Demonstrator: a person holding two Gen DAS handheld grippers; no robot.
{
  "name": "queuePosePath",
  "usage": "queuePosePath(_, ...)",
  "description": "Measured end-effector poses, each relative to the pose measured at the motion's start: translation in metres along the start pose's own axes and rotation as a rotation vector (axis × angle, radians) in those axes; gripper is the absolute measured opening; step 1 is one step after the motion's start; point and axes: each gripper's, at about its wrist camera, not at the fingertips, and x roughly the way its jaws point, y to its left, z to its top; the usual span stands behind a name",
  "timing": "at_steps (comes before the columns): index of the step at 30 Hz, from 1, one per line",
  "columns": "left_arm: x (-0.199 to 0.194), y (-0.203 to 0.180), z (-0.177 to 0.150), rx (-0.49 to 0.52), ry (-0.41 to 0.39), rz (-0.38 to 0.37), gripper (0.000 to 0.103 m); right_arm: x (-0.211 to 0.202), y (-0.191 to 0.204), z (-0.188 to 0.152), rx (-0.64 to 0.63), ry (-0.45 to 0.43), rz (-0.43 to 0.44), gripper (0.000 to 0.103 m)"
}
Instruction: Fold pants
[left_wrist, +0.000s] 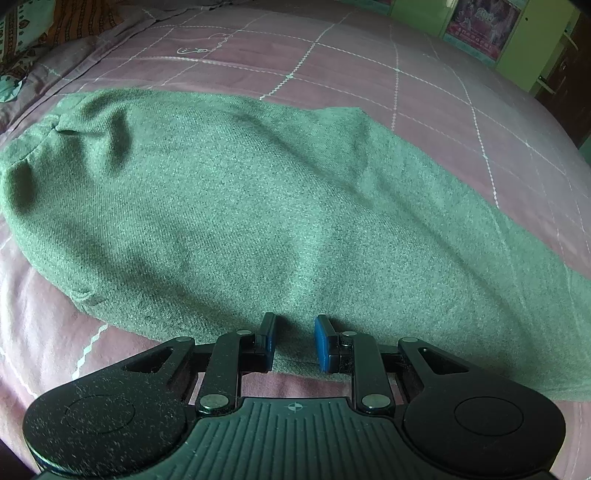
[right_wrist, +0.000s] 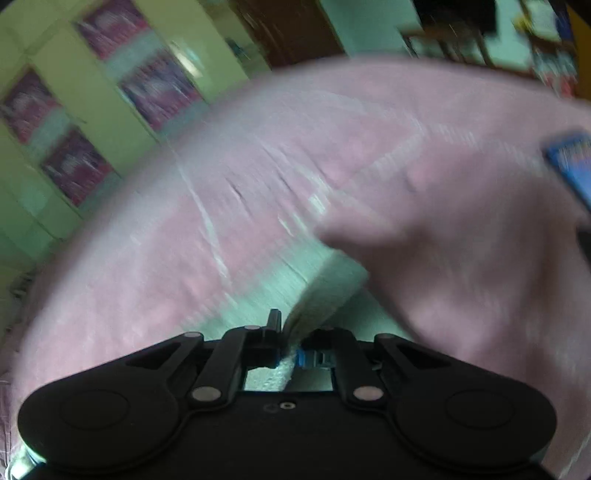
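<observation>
1. Nearest in the left wrist view is the left gripper, low over the bed. Its blue-padded fingers stand a modest gap apart, and no cloth is pinched between them.

2. The near hem of the pants lies right at those fingertips, toward 12 o'clock. The cloth passes under the pads, but I cannot tell whether they touch it.

3. From there the green pants spread flat over the pink bedspread. Their long axis runs from about 10 o'clock, where the fabric bunches and wrinkles, down to about 4 o'clock, where it slides out of view. So the left gripper faces the long side, not an end.

4. In the right wrist view, heavily blurred, the right gripper is closed down on a pale green fold of cloth, seemingly part of the pants, that rises edge-on from its fingertips toward 1 o'clock.

5. My guess: the right hand is carrying one end over, and the left, already at the near edge, is the closer one for pinning or pinching there.

6. Farthest off, a green cupboard stands toward 1 o'clock past the bed.
</observation>
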Motion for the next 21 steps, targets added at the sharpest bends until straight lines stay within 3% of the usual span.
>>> queuePosePath(2, 0.000, 0.000, 0.000, 0.001, 0.000, 0.002, 0.023, -0.005, 0.006, 0.000, -0.065, -0.012, -0.014, 0.008)
queuePosePath(7, 0.000, 0.000, 0.000, 0.006, 0.000, -0.002, 0.023, 0.008, -0.017, -0.029, -0.068, 0.115, -0.098, 0.010)
queuePosePath(10, 0.000, 0.000, 0.000, 0.002, 0.001, -0.004, 0.023, -0.005, -0.016, -0.033, -0.085, 0.089, -0.117, 0.027)
queuePosePath(14, -0.005, -0.005, 0.001, 0.037, -0.005, 0.014, 0.023, -0.030, -0.021, -0.027, -0.081, 0.006, -0.252, 0.036)
queuePosePath(18, -0.015, -0.023, 0.009, 0.045, -0.032, -0.021, 0.024, -0.043, 0.012, -0.026, -0.230, -0.060, -0.174, 0.036)
queuePosePath(21, -0.010, -0.051, 0.017, 0.102, -0.041, -0.034, 0.024, -0.016, 0.051, -0.034, -0.370, 0.027, -0.116, 0.034)
